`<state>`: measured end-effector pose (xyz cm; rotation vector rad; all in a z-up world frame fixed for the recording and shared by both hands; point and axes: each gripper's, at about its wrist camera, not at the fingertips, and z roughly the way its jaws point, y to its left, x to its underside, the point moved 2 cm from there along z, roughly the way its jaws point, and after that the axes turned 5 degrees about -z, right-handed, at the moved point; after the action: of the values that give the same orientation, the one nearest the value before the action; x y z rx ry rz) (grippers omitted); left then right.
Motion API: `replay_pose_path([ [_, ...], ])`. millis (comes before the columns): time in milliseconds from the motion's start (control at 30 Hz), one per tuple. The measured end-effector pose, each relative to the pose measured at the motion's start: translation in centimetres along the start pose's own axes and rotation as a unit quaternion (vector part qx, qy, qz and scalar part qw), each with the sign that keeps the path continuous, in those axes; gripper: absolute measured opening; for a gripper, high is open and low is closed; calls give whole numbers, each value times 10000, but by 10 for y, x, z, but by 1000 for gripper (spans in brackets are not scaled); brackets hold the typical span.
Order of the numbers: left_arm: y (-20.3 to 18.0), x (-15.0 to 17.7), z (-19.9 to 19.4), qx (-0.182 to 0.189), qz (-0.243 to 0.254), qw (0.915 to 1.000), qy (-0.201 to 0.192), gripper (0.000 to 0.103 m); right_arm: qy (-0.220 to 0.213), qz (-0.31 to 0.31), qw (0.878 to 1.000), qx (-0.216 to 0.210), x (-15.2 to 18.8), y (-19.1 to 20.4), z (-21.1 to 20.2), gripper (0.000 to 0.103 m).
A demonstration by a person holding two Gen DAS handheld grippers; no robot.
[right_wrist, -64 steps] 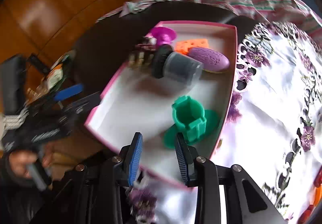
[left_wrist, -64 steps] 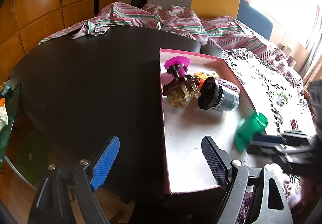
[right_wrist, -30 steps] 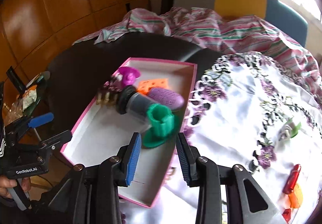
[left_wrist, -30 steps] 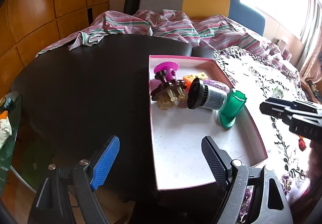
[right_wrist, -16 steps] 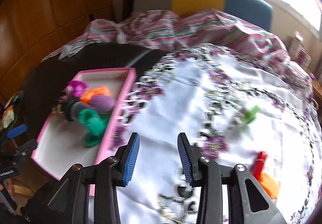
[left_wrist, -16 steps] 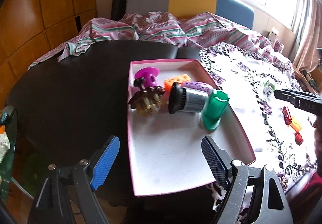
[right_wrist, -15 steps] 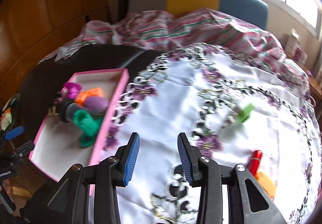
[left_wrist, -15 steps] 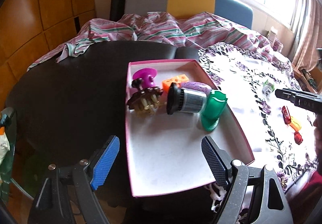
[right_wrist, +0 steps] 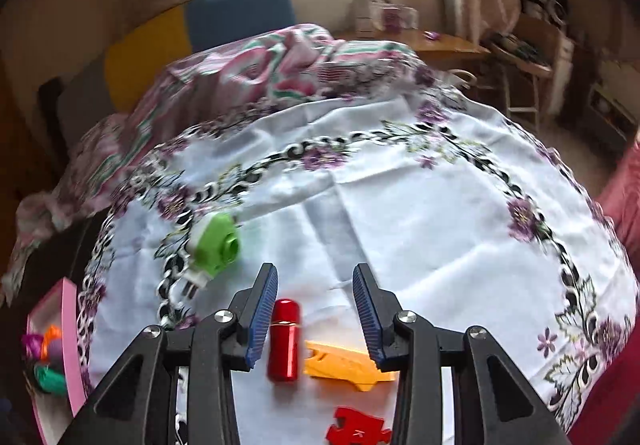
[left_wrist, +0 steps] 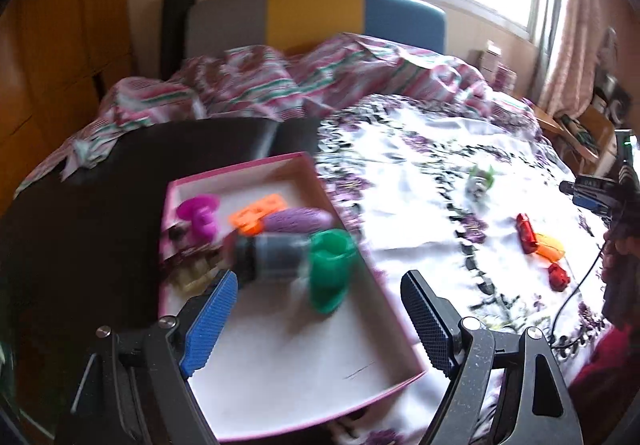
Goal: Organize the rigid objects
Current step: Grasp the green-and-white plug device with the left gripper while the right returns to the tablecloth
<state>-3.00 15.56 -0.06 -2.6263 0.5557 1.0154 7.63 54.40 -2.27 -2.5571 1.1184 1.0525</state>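
Note:
A pink-rimmed box holds a green cup, a grey-black cylinder, a purple oval, an orange block, a magenta piece and a brown toothed piece. My left gripper is open and empty above the box's near half. My right gripper is open over the floral cloth, with a red cylinder and an orange piece between its fingers' line. A green plug lies to the left. A red puzzle piece lies nearer.
The white floral tablecloth covers the table's right part; the dark tabletop shows at left. A striped cloth lies at the back by a sofa. The box's edge shows at far left in the right wrist view.
My right gripper let go of the green cup in the box, then swung right over the cloth to the red and orange pieces. The left view has panned right and moved closer.

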Motion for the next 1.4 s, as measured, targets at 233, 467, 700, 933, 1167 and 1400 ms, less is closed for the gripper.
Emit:
replay_pose_path([
  [233, -70, -23, 42, 485, 557, 9968, 290, 86, 156, 753, 9970, -115, 0, -29, 2, 41],
  [467, -135, -45, 95, 649, 1066, 9906, 565, 90, 217, 878, 9955, -282, 2, -30, 3, 41],
  [700, -192, -76, 137, 715, 1429, 9853, 605, 94, 419, 1247, 9901, -483, 4, -41, 10, 42],
  [933, -243, -89, 187, 642, 2045, 9746, 651, 96, 566, 1518, 9842, -711, 7, -48, 14, 43],
  [1167, -261, -93, 235, 821, 1959, 9721, 999, 96, 650, 1683, 9800, -844, 8, -51, 17, 43],
  [1400, -267, -81, 249, 956, 2060, 9672, 1140, 42, 620, 1812, 9790, -704, 8, -60, 19, 43],
])
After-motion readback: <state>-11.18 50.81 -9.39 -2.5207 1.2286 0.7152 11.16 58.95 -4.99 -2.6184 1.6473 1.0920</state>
